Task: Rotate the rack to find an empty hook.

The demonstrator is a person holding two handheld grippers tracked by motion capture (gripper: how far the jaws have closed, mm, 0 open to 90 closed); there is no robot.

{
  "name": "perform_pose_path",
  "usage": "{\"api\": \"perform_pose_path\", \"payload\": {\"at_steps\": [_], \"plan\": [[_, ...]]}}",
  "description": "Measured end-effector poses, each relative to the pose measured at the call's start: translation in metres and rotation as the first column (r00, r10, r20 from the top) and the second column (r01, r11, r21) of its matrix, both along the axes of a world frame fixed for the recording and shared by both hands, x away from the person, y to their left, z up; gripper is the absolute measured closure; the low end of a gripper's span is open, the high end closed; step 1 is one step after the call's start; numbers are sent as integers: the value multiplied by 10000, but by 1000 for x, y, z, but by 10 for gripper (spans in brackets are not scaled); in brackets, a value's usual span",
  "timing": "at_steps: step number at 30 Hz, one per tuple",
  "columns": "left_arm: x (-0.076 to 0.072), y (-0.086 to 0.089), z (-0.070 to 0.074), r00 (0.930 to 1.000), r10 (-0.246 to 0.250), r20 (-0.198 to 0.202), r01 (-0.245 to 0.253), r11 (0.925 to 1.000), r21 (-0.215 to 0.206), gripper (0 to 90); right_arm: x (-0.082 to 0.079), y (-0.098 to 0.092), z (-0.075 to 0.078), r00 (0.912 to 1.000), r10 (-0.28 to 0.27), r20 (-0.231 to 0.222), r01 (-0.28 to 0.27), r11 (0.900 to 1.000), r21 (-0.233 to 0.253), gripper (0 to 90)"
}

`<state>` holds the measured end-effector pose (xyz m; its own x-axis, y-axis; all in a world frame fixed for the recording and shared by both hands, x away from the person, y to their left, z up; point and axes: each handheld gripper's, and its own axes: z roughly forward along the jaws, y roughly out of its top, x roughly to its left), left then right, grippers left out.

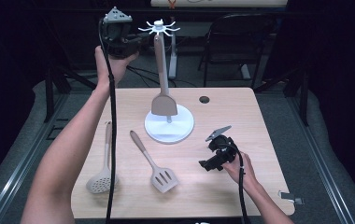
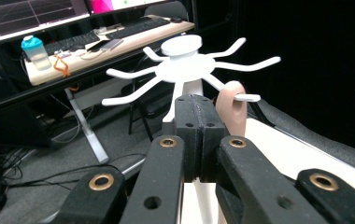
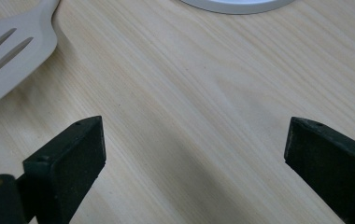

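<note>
Left gripper point(image 2: 195, 135): jaws pressed together, empty, raised beside rack point(image 2: 185, 65) top. Solid turner point(image 1: 163, 79): hanging from rack hook point(image 2: 245, 97), blade near base. Right gripper point(image 3: 194, 154): jaws spread, low over table point(image 3: 203, 93).

White hook rack point(image 1: 159, 28), beige hanging spatula point(image 1: 164, 100), beige slotted turner point(image 1: 164, 179) (three slots), pale wood-grain table point(image 1: 241, 121), black left claw point(image 2: 197, 116)

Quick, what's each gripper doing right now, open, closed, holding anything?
Left gripper: fingers closed, nothing between them, raised beside the white rack's hooks.
Right gripper: fingers wide open, empty, low over the table.
</note>
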<state>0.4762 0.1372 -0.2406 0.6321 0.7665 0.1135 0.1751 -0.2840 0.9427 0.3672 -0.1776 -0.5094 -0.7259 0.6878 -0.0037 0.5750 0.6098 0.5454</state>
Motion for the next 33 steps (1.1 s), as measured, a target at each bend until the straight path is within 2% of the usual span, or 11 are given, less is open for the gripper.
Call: {"api": "perform_pose_path", "payload": {"at_steps": [14, 16, 19, 20, 24, 25, 27, 28, 32, 33], "plan": [[13, 3, -1, 9997, 181, -175, -182, 9998, -71, 900, 3, 0, -5, 9999, 62, -122, -64, 9999, -160, 51], [12, 4, -2, 9997, 160, -202, -163, 9998, -136, 900, 4, 0, -5, 9998, 98, -165, -101, 9998, -180, 51], [10, 5, -4, 9996, 133, -251, -136, 9999, -105, 900, 2, 1, -5, 9999, 45, -109, -44, 10000, 78, 43], [8, 6, -5, 9996, 128, -257, -130, 9999, -76, 900, 3, 0, -4, 9997, 184, -154, -186, 9997, -132, 43], [3, 17, -15, 9989, 177, -442, -176, 9998, 27, 863, 2, 2, -6, 9996, 200, -199, -200, 9998, 16, 44], [2, 19, -17, 9985, 152, -533, -153, 9999, -22, 847, 2, 2, -5, 9993, 264, -258, -267, 9996, -84, 45], [0, 24, -22, 9976, 183, -665, -180, 9998, 50, 804, 0, 5, -6, 9994, 260, -246, -258, 9996, 119, 45], [0, 24, -22, 9976, 183, -665, -180, 9998, 50, 755, 0, 5, -5, 9989, 371, -287, -373, 9993, -62, 45], [-7, 32, -38, 9928, 185, -1187, -158, 9996, 230, 607, 0, 8, -5, 9982, 488, -350, -494, 9986, -182, 47], [-7, 32, -38, 9928, 185, -1187, -158, 9996, 230, 571, 0, 8, -5, 9982, 488, -350, -494, 9986, -182, 47]]}}
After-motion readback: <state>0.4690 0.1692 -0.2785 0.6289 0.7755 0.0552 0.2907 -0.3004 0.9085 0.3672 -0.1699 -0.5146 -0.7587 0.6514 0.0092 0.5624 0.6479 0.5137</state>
